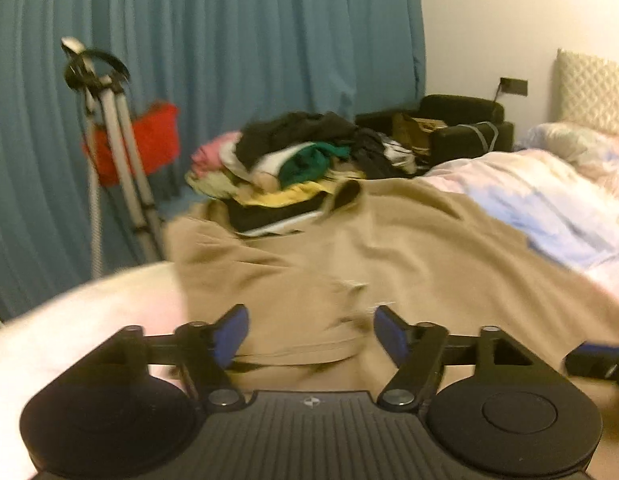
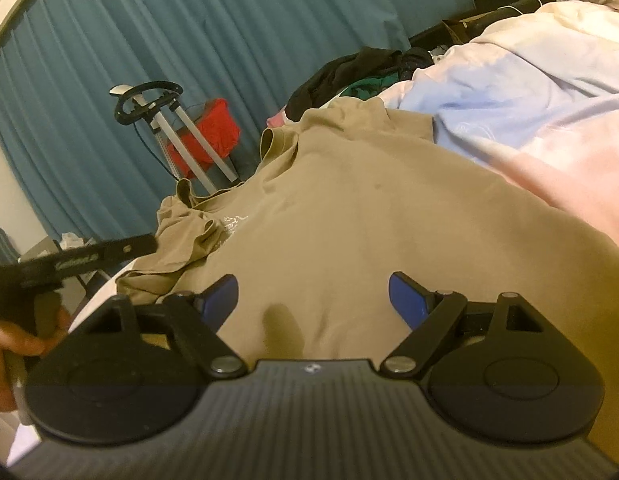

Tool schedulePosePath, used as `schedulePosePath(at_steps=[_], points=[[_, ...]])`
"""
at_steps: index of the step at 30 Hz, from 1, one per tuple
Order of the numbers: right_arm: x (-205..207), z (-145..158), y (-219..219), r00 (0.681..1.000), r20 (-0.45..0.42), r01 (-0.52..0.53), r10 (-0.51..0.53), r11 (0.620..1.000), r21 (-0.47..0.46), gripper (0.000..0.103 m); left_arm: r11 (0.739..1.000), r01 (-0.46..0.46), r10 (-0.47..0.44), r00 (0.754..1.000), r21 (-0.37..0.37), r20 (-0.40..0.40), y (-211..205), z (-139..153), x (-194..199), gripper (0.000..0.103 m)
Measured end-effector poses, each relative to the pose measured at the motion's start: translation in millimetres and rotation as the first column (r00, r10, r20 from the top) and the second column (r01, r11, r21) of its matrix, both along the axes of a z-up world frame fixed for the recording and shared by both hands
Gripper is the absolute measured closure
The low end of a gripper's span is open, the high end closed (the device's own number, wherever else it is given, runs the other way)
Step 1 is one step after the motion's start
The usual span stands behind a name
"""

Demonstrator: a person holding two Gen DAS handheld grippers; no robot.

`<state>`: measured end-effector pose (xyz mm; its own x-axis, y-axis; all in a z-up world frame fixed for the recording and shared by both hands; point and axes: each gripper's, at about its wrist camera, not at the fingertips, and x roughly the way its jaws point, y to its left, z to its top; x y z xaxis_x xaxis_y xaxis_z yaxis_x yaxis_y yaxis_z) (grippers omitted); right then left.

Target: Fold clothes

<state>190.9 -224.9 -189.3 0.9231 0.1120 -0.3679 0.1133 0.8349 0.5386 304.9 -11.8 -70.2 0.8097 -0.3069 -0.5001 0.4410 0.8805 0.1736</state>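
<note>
A tan T-shirt (image 1: 349, 248) lies spread and rumpled across the bed, its collar end toward a heap of mixed clothes (image 1: 301, 156). My left gripper (image 1: 309, 332) hovers over the shirt's near part with its blue pads apart and nothing pinched between them. In the right wrist view the same shirt (image 2: 349, 220) fills the middle, one sleeve bunched at the left. My right gripper (image 2: 313, 296) stands open just above the cloth, holding nothing. The left gripper (image 2: 69, 260) shows at the left edge, held by a hand (image 2: 13, 340).
A pink and pale blue duvet (image 1: 549, 200) covers the right side of the bed. A metal trolley with a red bag (image 1: 137, 140) stands by the teal curtain (image 1: 229, 40). A dark armchair (image 1: 449, 124) sits behind the clothes heap.
</note>
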Motion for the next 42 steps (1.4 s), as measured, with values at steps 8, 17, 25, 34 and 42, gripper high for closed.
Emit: schedulePosePath(at_steps=[8, 17, 25, 34, 42], points=[[1.5, -1.8, 1.3, 1.000, -0.007, -0.007, 0.007, 1.000, -0.006, 0.019, 0.987, -0.071, 0.079, 0.995, 0.142, -0.053, 12.3, -21.9, 48.7, 0.030], [3.7, -3.8, 3.4, 1.000, -0.013, -0.015, 0.015, 1.000, -0.013, 0.018, 0.951, -0.254, 0.216, 0.954, -0.178, -0.206, 110.5, 2.8, 70.6, 0.094], [4.6, -3.9, 2.4, 1.000, -0.013, -0.019, 0.019, 1.000, -0.012, 0.018, 0.600, -0.710, 0.564, 0.703, -0.369, -0.434, 276.8, -3.6, 69.1, 0.093], [5.5, -4.9, 2.7, 1.000, -0.016, -0.023, 0.023, 0.999, -0.026, 0.017, 0.608, -0.614, 0.428, 0.788, -0.503, -0.444, 306.3, 0.5, 36.2, 0.046], [5.8, -5.1, 3.3, 1.000, -0.019, -0.024, 0.023, 0.999, -0.030, 0.017, 0.646, -0.559, 0.287, 0.809, -0.521, -0.513, 239.1, -4.6, 70.9, 0.033]])
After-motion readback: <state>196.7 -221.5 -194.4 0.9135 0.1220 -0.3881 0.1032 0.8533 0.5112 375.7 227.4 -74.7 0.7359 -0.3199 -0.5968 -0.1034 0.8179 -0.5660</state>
